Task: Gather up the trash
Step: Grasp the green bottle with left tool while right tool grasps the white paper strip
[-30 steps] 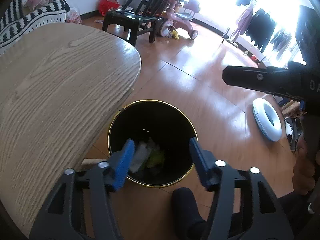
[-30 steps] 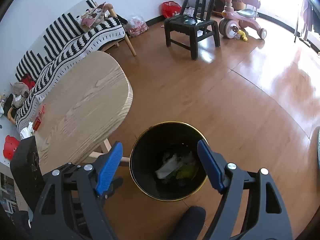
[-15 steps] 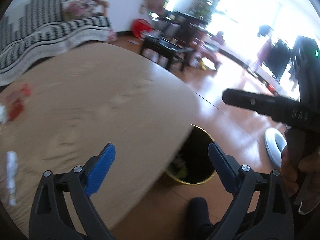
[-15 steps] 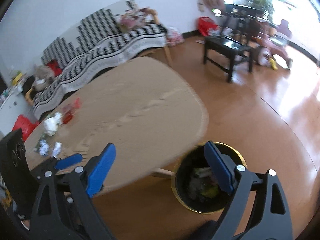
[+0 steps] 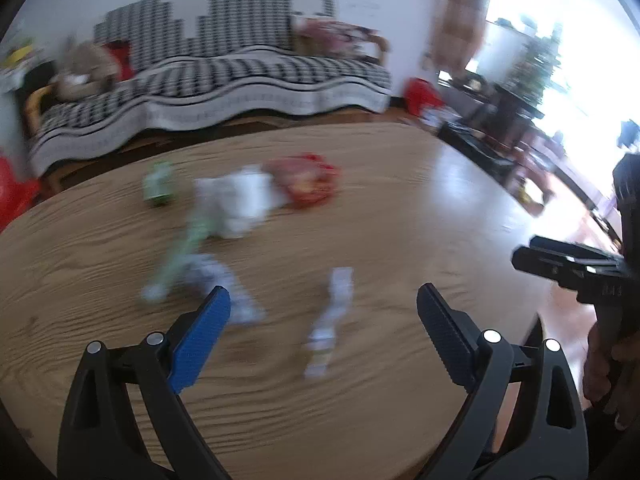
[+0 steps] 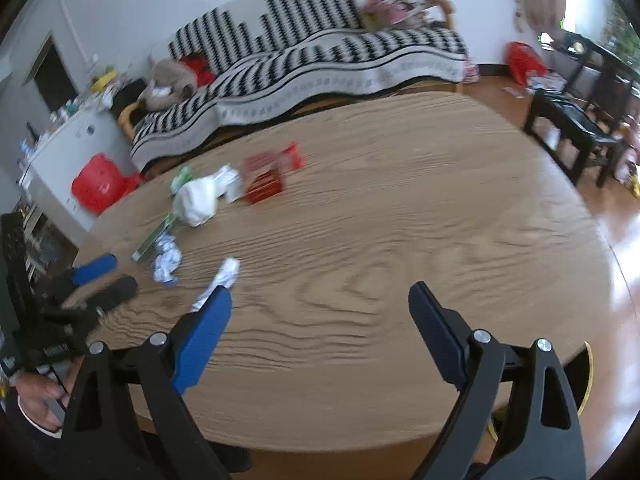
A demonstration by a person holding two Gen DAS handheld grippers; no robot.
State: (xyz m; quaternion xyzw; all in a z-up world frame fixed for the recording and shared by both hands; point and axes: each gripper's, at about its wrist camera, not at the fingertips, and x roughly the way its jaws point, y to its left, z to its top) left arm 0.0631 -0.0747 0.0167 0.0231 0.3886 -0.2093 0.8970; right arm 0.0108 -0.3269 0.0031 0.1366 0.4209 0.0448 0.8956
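Trash lies on the oval wooden table (image 6: 400, 220). There is a red wrapper (image 6: 270, 174), a white crumpled bag (image 6: 198, 200), a green wrapper strip (image 6: 154, 236), a blue-white paper ball (image 6: 166, 264) and a twisted white paper (image 6: 222, 280). The left wrist view is blurred and shows the red wrapper (image 5: 304, 180), white bag (image 5: 240, 200) and white paper (image 5: 332, 312). My left gripper (image 5: 322, 328) is open and empty above the table, just short of the white paper. My right gripper (image 6: 318, 320) is open and empty over the near edge. A gold rim of the bin (image 6: 588, 376) shows under the table edge.
A striped sofa (image 6: 320, 52) stands behind the table. A red stool (image 6: 100, 186) and a white cabinet (image 6: 68, 152) are at the left. A black chair (image 6: 576, 128) stands on the wooden floor at the right.
Both grippers have swung away from the bin on the floor up to the tabletop. The trash pile has come into view. Both jaws stay open.
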